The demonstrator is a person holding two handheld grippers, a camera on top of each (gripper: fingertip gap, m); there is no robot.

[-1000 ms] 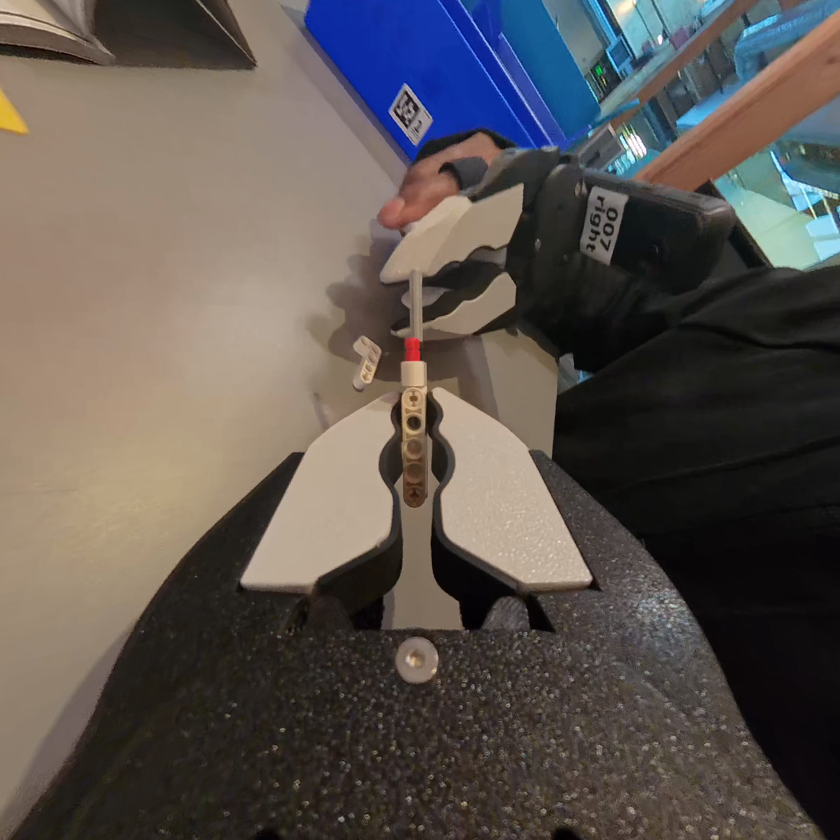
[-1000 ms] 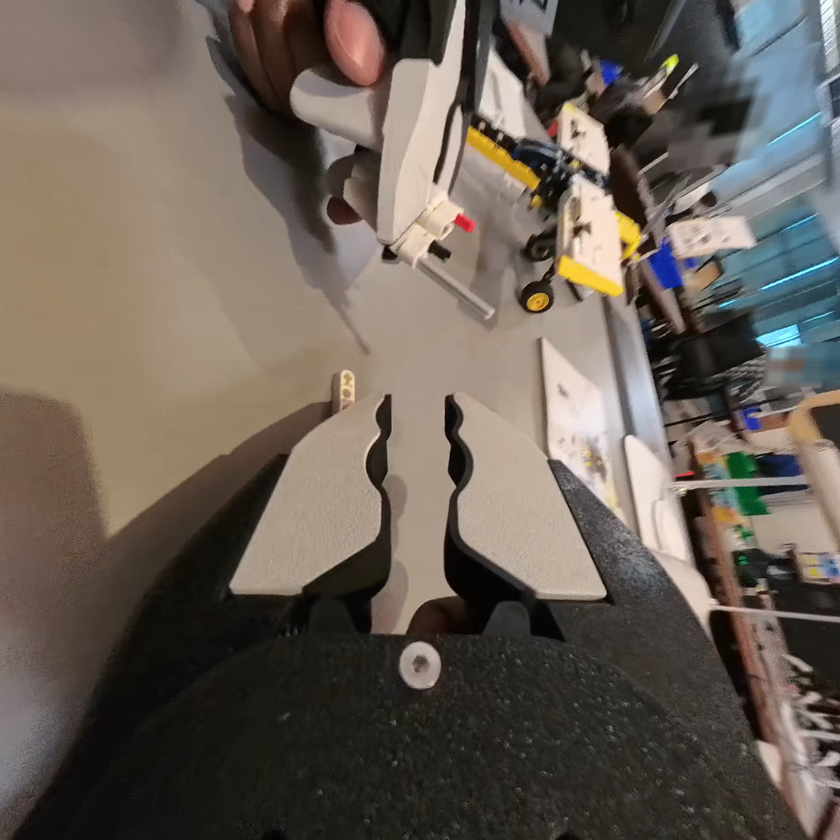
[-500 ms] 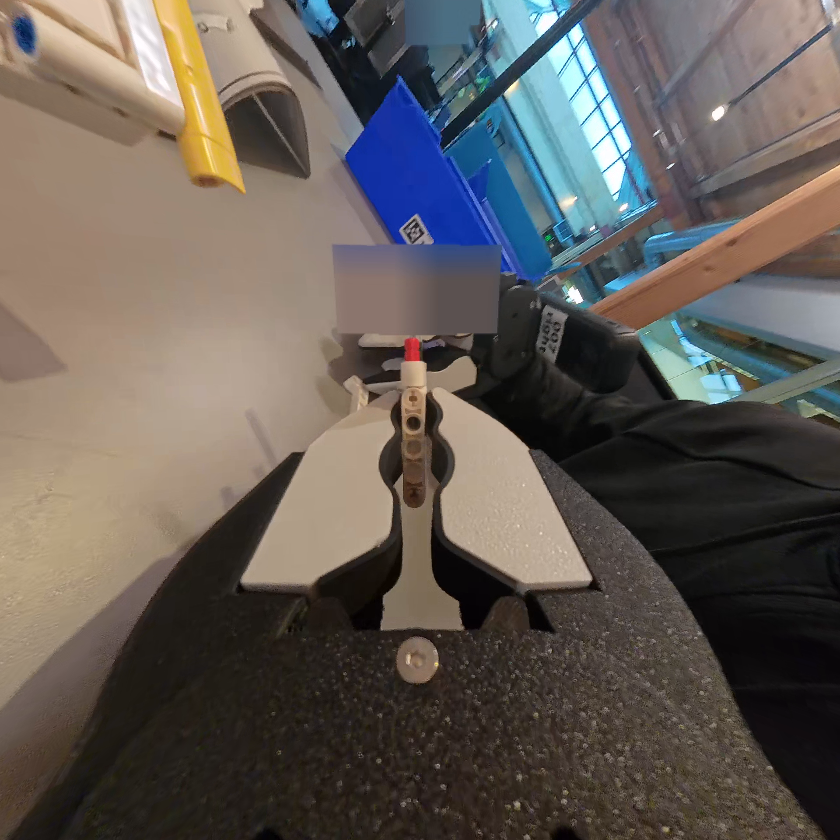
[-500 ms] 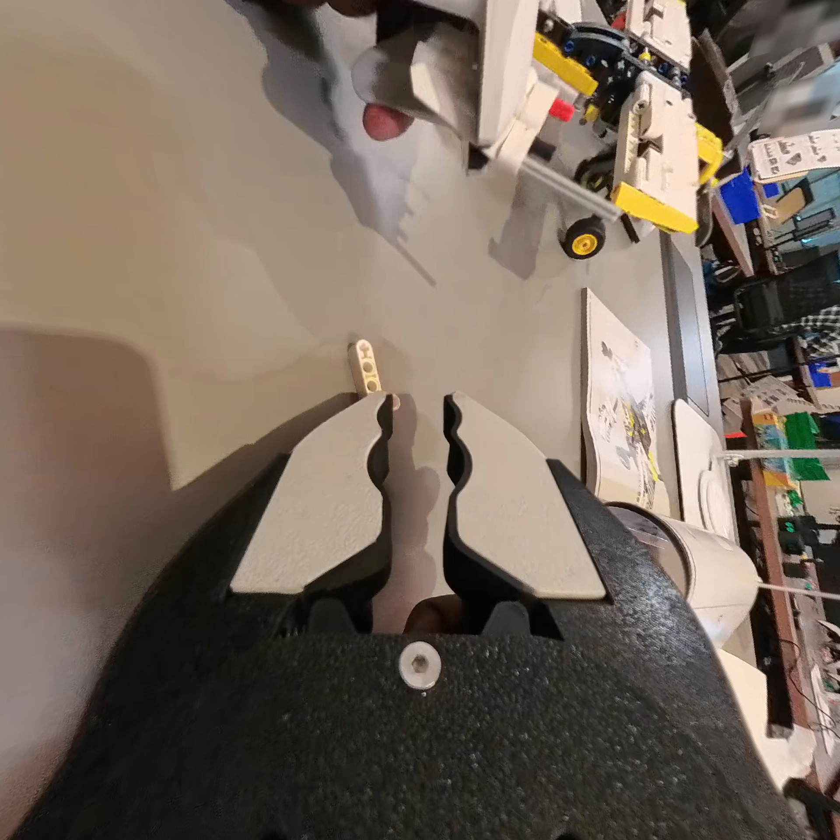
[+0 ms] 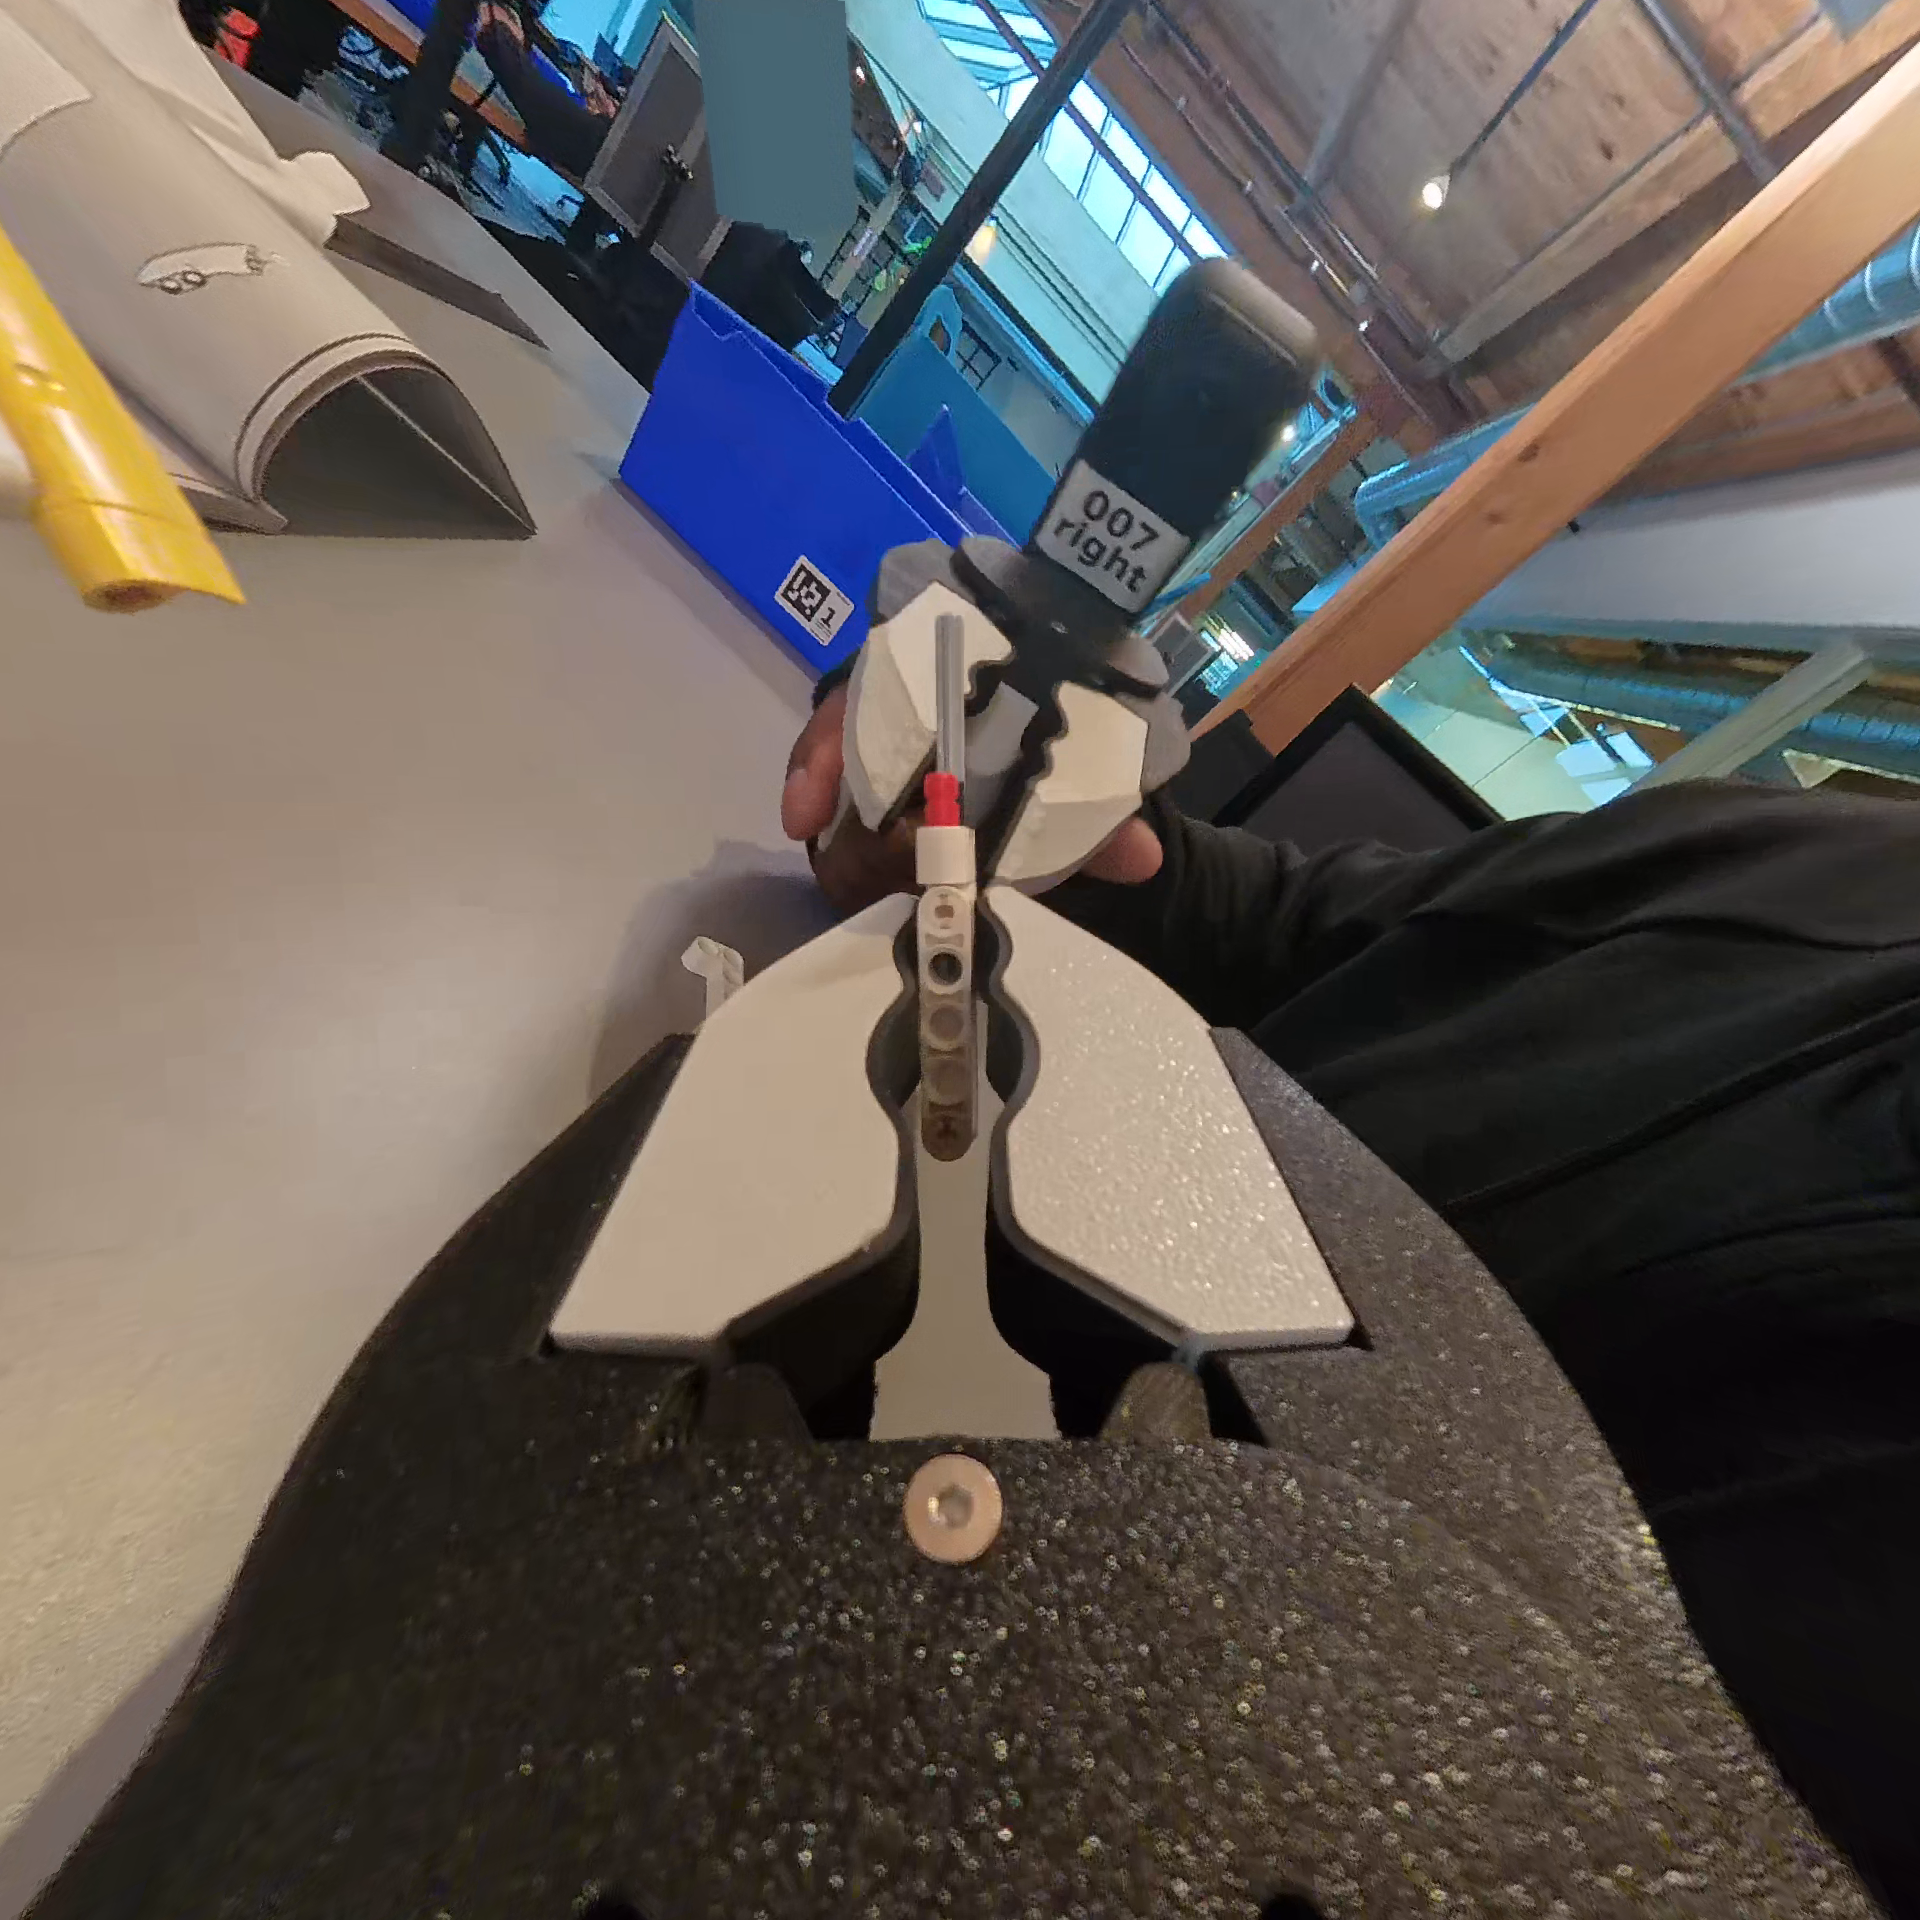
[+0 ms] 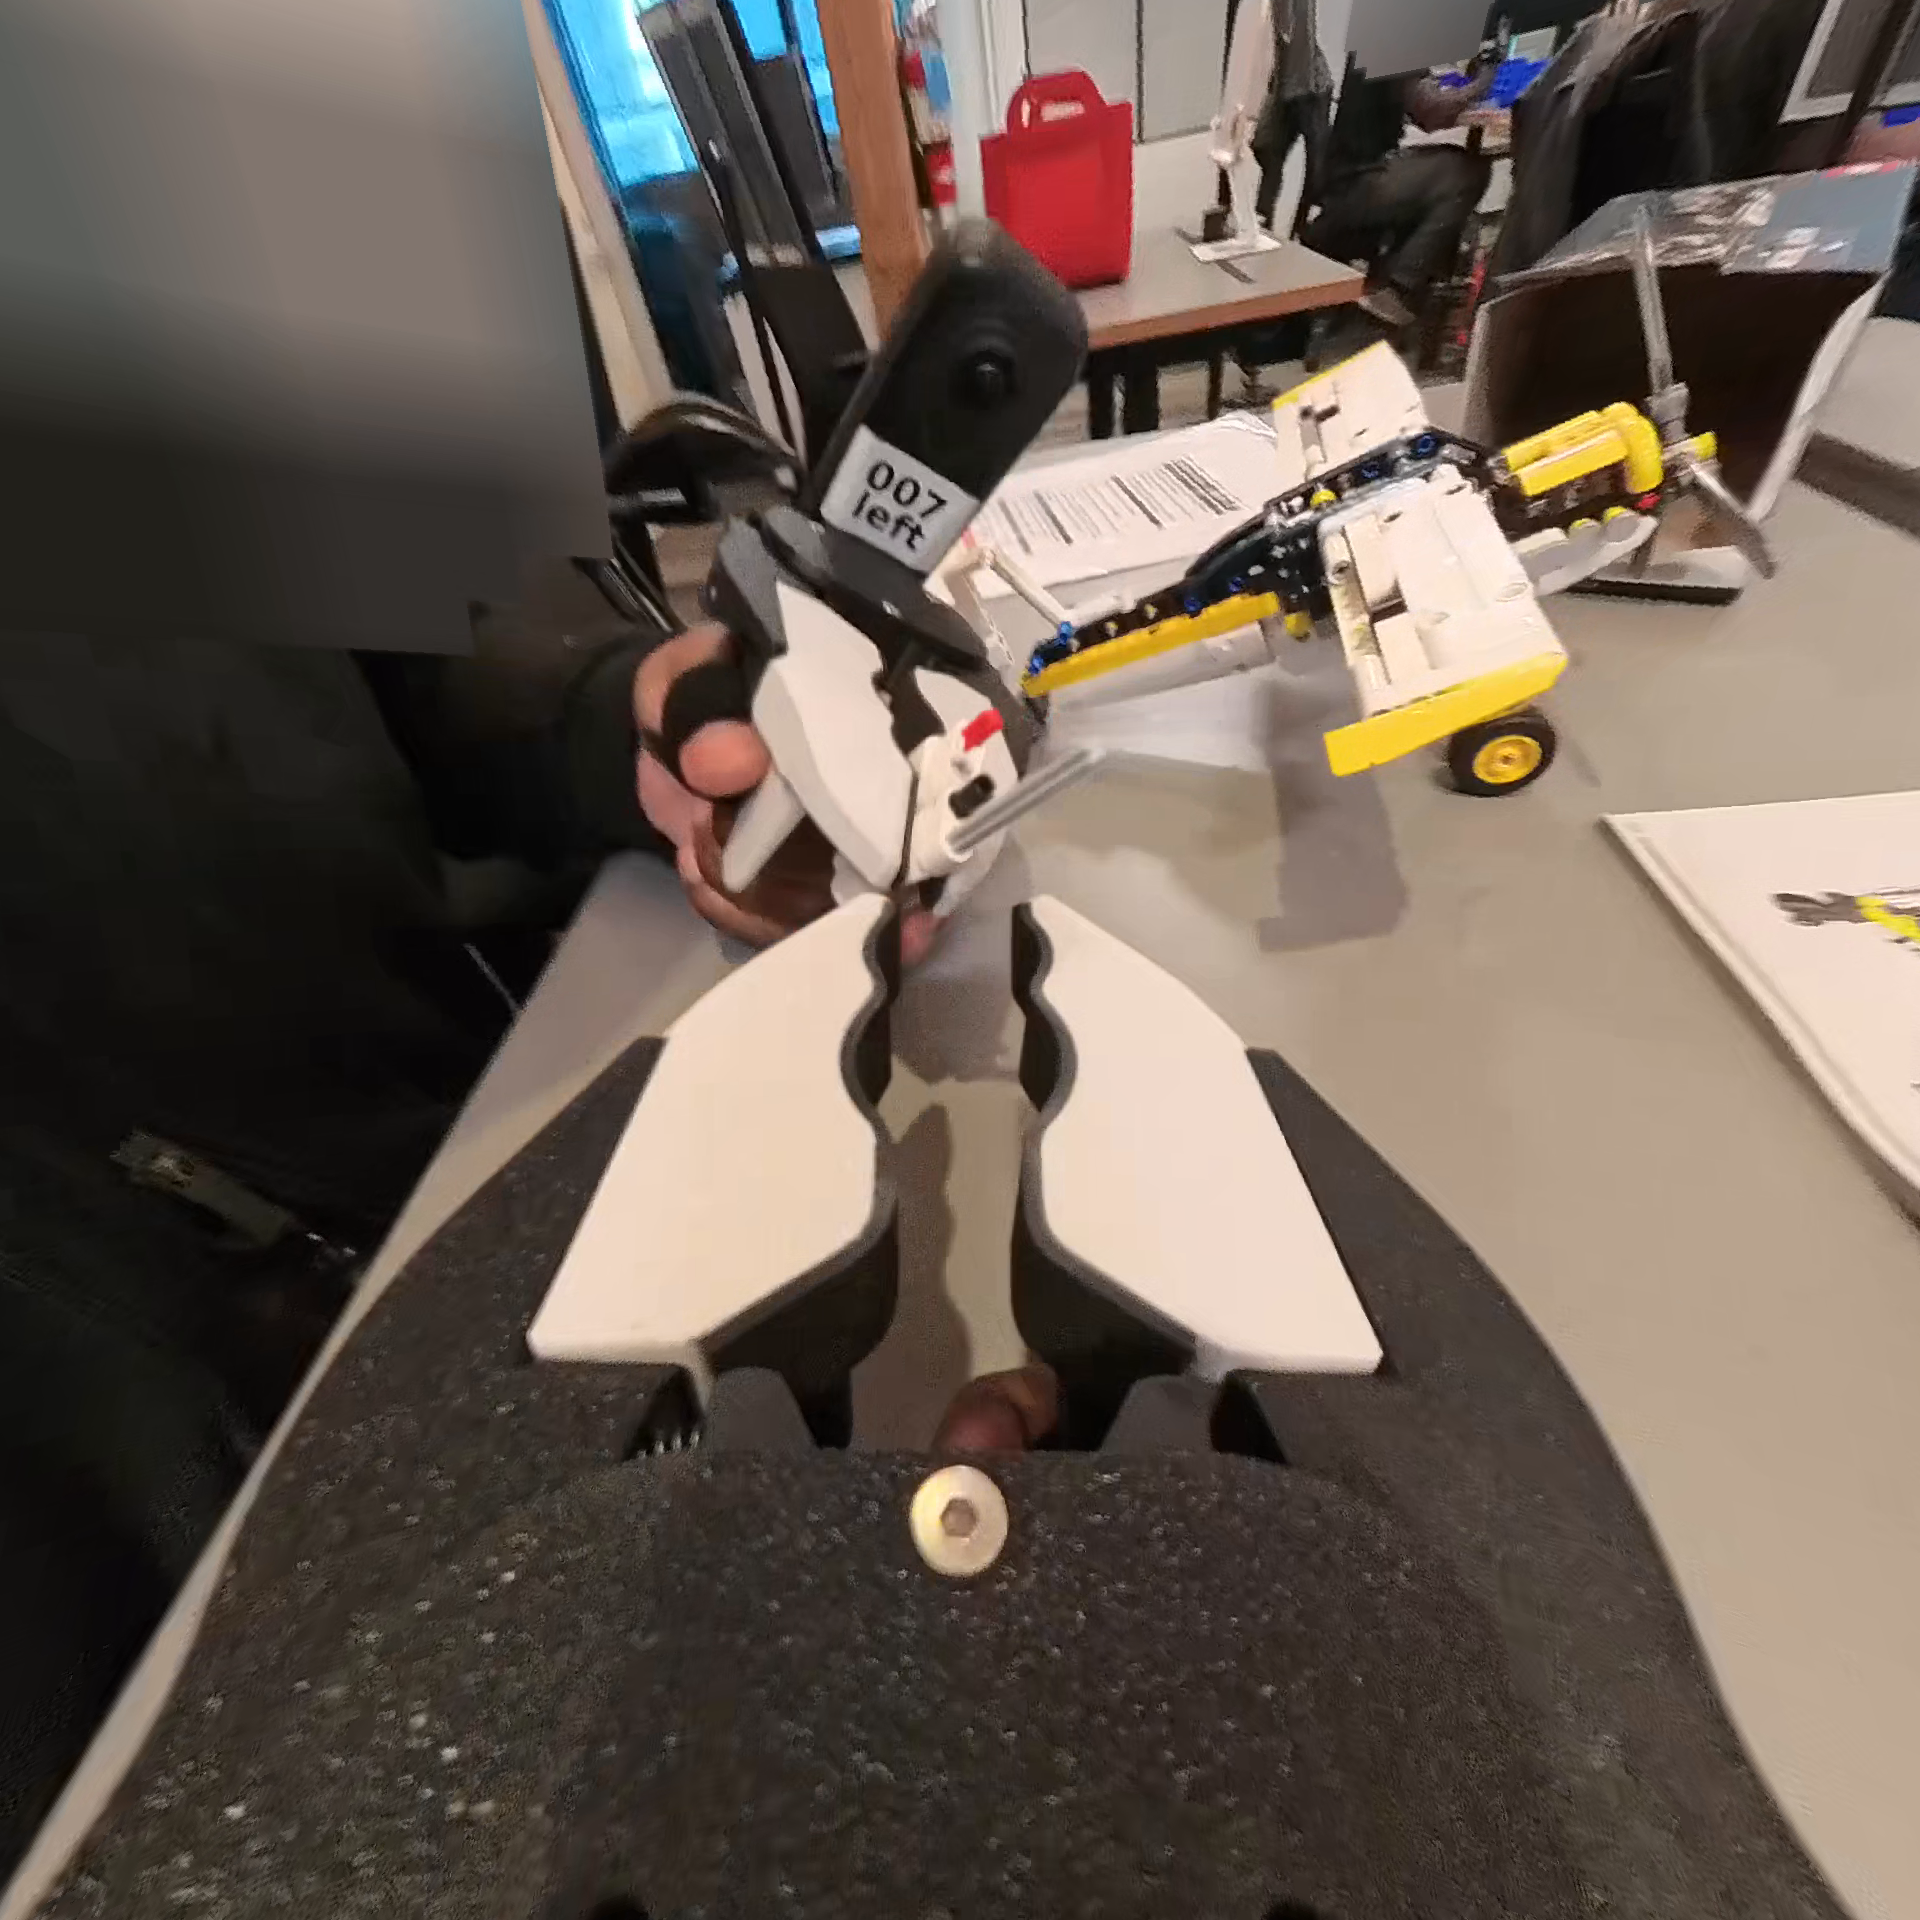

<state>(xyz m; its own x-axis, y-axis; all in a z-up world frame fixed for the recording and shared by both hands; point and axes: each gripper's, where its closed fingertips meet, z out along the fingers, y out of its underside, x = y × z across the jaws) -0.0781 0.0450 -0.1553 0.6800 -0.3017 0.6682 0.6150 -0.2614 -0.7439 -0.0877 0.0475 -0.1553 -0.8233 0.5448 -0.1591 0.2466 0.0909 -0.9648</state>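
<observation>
I hold the left gripper [image 5: 948,904] clamped on a white beam [image 5: 948,1023], its grey axle [image 5: 948,691] projecting toward the facing right gripper [image 6: 951,914], whose jaws gape empty above the table [image 6: 1351,1039].

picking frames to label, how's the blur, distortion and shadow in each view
Left wrist view: sharp on the beam clamped in the left gripper; strong wide-angle bending at the edges; soft shadow on the table. Right wrist view: motion blur on the axle and the hand; the model plane is soft, its shadow clear; the right gripper is open.
</observation>
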